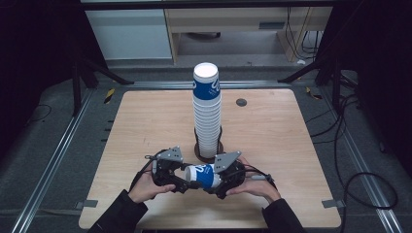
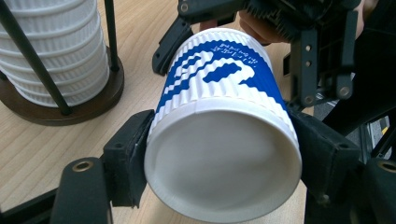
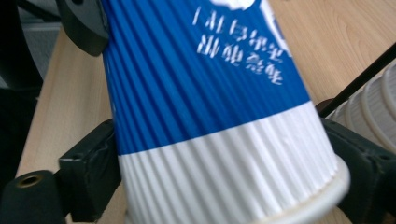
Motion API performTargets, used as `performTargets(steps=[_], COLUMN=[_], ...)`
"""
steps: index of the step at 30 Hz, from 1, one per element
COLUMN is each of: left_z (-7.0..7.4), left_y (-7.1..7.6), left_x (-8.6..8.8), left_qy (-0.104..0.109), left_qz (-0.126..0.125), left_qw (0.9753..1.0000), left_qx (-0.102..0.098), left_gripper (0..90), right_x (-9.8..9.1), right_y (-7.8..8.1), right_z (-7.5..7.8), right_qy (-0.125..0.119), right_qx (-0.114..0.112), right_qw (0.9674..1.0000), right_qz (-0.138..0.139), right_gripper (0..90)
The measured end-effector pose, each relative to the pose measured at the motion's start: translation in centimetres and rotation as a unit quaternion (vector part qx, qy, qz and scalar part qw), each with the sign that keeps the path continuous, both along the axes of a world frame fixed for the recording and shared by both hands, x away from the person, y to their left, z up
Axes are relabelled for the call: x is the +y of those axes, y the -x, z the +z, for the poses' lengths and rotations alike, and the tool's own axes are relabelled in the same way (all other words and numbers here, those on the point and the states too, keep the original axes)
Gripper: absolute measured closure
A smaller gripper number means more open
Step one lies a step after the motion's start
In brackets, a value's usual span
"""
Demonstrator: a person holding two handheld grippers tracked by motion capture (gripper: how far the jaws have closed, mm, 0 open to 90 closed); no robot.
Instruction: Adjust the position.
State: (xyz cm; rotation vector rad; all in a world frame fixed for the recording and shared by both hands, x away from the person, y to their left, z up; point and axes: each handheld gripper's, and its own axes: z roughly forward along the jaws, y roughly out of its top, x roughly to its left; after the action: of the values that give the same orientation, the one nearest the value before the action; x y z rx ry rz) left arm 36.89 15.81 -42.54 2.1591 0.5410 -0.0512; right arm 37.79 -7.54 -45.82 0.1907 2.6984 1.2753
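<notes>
The blue-and-white cup (image 1: 203, 175) lies sideways between both grippers: left gripper (image 1: 179, 177) jaws clamp its base, right gripper (image 1: 219, 180) jaws hug its rim end.

Both claws low, facing each other
Left claw (image 1: 180, 175) and right claw (image 1: 216, 182) point inward, jaws pressed on one cup (image 1: 204, 175); hands grip from behind, forearms enter from below.

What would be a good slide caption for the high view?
Two hand-held grippers hold a blue-and-white paper cup sideways before a tall cup stack on a wooden table.
</notes>
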Motion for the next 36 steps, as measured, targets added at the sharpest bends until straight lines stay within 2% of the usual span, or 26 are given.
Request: performTargets(steps=[2,5,9,11,15,17,20,22,27,36], left_z=[0.1,0.4,0.9,1.1,1.3,1.5,1.7,1.7,1.4,0.7], left_y=[-0.1,-0.2,-0.4,-0.5,-0.7,-0.7,-0.6,-0.4,0.1,0.4], left_x=[0.3,0.8,1.8,2.4,3.1,3.4,3.4,3.2,2.1,1.1], left_qy=[0.007,0.017,0.043,0.057,0.085,0.108,0.125,0.129,0.121,0.114], left_qz=[0.003,0.010,0.023,0.030,0.033,0.023,0.014,0.006,-0.017,-0.040], left_qw=[1.0000,0.9997,0.9982,0.9970,0.9946,0.9928,0.9909,0.9905,0.9913,0.9923], left_qx=[-0.004,-0.014,-0.034,-0.044,-0.048,-0.048,-0.047,-0.048,-0.048,-0.030], left_gripper=[27.0,27.0,27.0,27.0,27.1,27.0,27.0,27.0,27.1,27.1], right_x=[-0.4,-1.2,-2.3,-3.0,-3.7,-3.9,-4.1,-4.1,-3.5,-2.8], right_y=[-0.1,-0.3,-0.6,-0.8,-0.9,-1.0,-1.1,-1.1,-0.9,-0.6], right_z=[0.3,1.0,1.7,2.1,2.5,2.5,2.5,2.4,2.0,1.8], right_qy=[-0.013,-0.038,-0.061,-0.079,-0.109,-0.122,-0.145,-0.151,-0.144,-0.149], right_qx=[-0.002,0.009,0.017,0.021,0.035,0.046,0.065,0.073,0.080,0.086], right_qw=[0.9999,0.9991,0.9976,0.9959,0.9927,0.9908,0.9869,0.9857,0.9863,0.9849], right_qz=[-0.005,-0.016,-0.028,-0.036,-0.039,-0.035,-0.027,-0.021,-0.006,0.020], right_gripper=[8.3,6.9,5.9,5.9,5.7,5.3,5.3,5.0,4.9,6.4])
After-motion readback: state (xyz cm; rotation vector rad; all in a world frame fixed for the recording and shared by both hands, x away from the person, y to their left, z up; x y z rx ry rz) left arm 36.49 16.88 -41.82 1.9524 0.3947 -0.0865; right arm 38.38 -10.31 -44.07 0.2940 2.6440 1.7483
